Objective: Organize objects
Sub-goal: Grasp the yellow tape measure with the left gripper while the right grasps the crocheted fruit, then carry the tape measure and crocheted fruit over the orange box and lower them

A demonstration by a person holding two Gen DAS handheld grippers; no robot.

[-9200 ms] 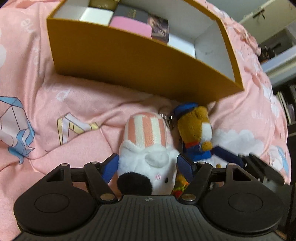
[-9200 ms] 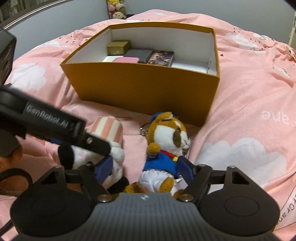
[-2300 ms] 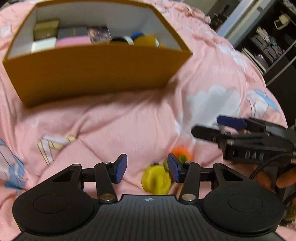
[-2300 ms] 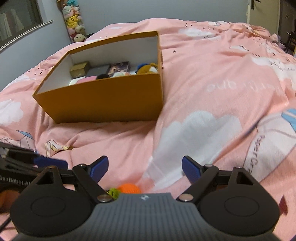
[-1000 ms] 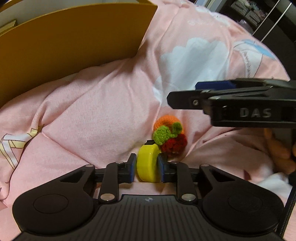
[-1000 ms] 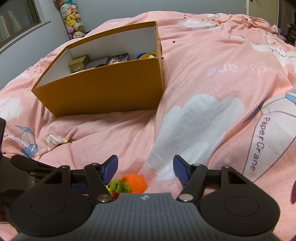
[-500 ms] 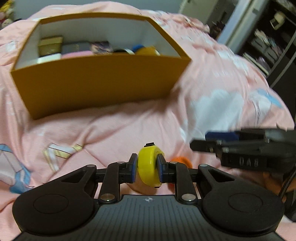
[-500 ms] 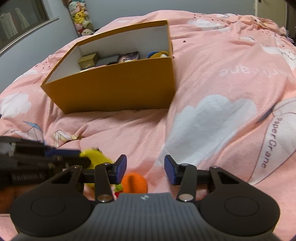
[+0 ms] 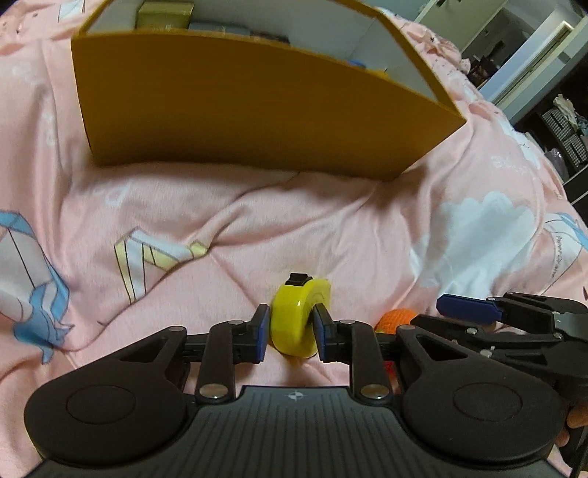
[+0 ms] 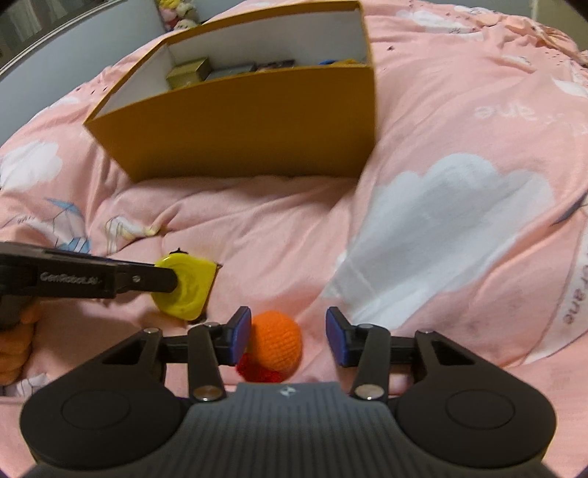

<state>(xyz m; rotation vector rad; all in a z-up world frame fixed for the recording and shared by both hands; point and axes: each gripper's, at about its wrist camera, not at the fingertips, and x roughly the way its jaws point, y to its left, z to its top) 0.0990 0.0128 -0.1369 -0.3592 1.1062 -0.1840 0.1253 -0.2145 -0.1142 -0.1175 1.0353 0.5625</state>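
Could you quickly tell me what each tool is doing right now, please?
Left tool: jaws opening, pads on the yellow disc.
Right tool: open around the orange ball.

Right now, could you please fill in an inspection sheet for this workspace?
Surface: pink quilt, rumpled, cloud prints.
Job's things: orange box open, small boxes inside; yellow disc in the left gripper; orange ball on the quilt, red knit below it.
Clutter: nothing seen.
Grippers: left gripper pads on the disc, jaws opening; right gripper open around the ball, only the left pad near it.
Cables: nothing seen.
Surroundings: plush toys by the wall; dark shelves.
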